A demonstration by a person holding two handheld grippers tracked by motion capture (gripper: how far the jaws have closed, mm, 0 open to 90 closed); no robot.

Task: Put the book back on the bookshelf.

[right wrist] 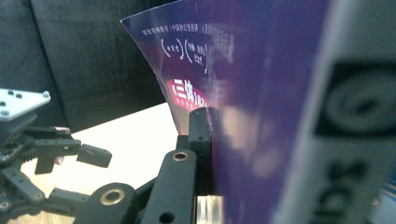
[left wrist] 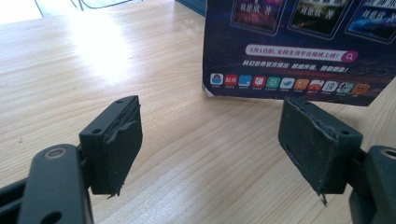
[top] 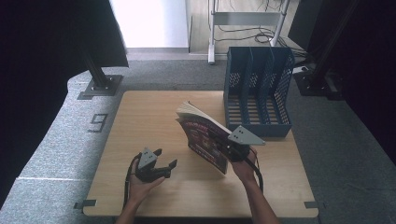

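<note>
A thick magazine point(top: 205, 137) with a dark purple cover stands upright on its lower edge on the wooden table point(top: 140, 121), leaning a little. My right gripper point(top: 229, 148) is shut on its near edge and holds it up; in the right gripper view one black jaw presses flat against the purple cover point(right wrist: 261, 116). My left gripper point(top: 166, 164) rests low over the table to the left of the magazine, open, nothing between its fingers point(left wrist: 116, 140). In the left gripper view the magazine's lower corner point(left wrist: 289, 60) stands on the table just beyond the jaws.
A blue mesh file rack point(top: 257, 91) with several upright slots stands at the table's back right corner, just behind the magazine. Dark curtains hang at both sides. A metal stand's base plate point(top: 100, 86) sits on the grey floor beyond the table's left rear.
</note>
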